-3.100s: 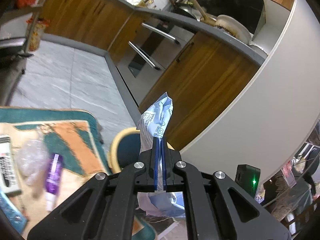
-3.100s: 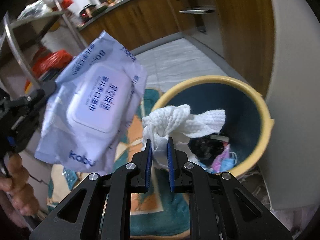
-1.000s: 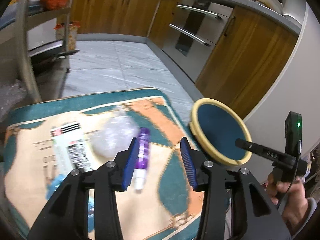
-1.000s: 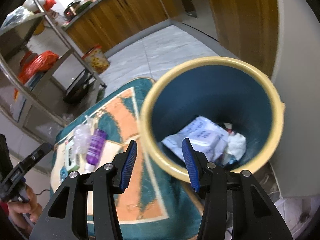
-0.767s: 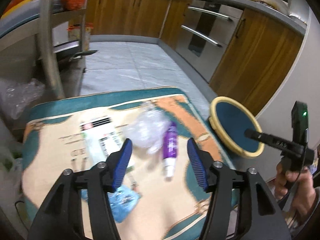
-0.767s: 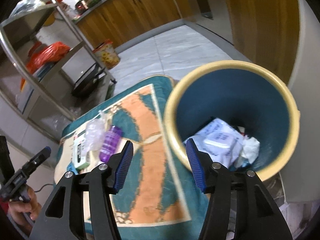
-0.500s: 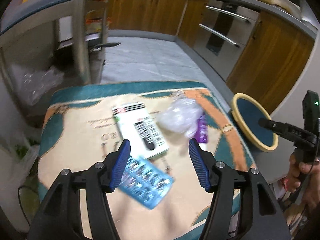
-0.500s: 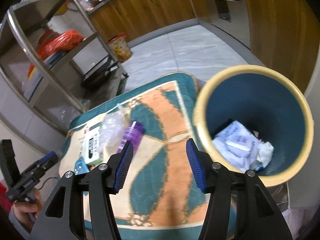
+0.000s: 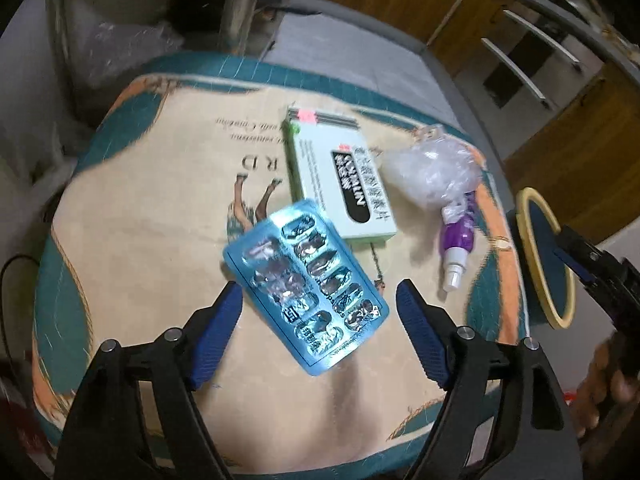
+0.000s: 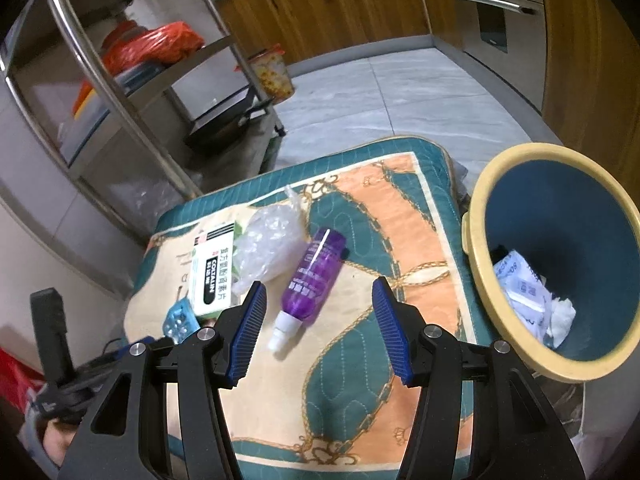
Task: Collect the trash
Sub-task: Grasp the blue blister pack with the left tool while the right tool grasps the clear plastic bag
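Left gripper [image 9: 319,304] over the patterned mat [image 9: 152,240], jaws spread wide and just been opening further, pads clear of everything; blue blister pack [image 9: 306,286] flat on the mat between and just beyond the fingertips, untouched. White medicine box [image 9: 340,176] directly behind the pack, its near corner touching or slightly under the pack's far edge, cannot tell which. Crumpled clear plastic bag [image 9: 432,174] right of the box, lying partly over the far end of the purple spray bottle [image 9: 458,248], nozzle pointing near. Yellow-rimmed blue bin [image 9: 536,216] off the mat's right edge, partly hidden by the right gripper [image 9: 592,276] and a hand [image 9: 604,380] at far right. Right wrist view: right gripper [image 10: 318,322] hanging above the mat, jaws parted, nothing between them; purple spray bottle [image 10: 310,280] lying just beyond the fingertips, tilted, cap end nearest. Plastic bag [image 10: 268,248] left of the bottle, touching the medicine box [image 10: 212,276]; blister pack [image 10: 180,320] peeking out at near left, mostly hidden by the left finger. Bin [image 10: 480,216] right of the mat, wipes packet [image 10: 520,288] and white tissue [image 10: 562,318] at its bottom. Metal rack [image 10: 132,92] far left with a red bag [image 10: 152,46] on a shelf; wooden cabinets [image 10: 340,4] at far side. Left gripper [image 10: 80,372] visible bottom left, blurred.
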A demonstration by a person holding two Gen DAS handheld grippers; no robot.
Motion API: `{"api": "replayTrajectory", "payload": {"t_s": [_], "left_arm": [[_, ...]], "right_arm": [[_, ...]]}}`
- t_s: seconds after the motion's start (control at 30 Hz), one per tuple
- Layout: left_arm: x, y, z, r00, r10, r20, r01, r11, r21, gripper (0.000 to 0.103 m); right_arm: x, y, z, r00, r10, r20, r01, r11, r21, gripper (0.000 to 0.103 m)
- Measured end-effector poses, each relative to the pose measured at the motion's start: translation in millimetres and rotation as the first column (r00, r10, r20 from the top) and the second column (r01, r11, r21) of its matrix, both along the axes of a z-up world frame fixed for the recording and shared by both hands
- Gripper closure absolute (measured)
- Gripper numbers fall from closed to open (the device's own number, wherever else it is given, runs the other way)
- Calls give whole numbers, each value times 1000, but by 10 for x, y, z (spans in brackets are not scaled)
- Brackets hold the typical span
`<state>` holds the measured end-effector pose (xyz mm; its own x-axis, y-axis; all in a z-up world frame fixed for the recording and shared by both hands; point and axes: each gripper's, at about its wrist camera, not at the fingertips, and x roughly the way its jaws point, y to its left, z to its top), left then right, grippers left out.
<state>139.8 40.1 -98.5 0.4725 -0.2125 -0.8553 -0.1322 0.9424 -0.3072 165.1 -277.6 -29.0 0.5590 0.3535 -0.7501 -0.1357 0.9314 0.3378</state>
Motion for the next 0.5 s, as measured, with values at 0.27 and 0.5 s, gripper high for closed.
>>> {"api": "replayTrajectory", "payload": {"t_s": [0.27,0.5], "left_arm": [[182,-113,-214,987,149,-50,-147,988,51,18],[212,-307,-256,995,98,-22,-92,977,193,27]], "right_arm": [[-27,-79,-14,1000,0,3,0,1000,-2,46],[-18,-78,-29,1000,6,3,-6,1000,2,46]]}}
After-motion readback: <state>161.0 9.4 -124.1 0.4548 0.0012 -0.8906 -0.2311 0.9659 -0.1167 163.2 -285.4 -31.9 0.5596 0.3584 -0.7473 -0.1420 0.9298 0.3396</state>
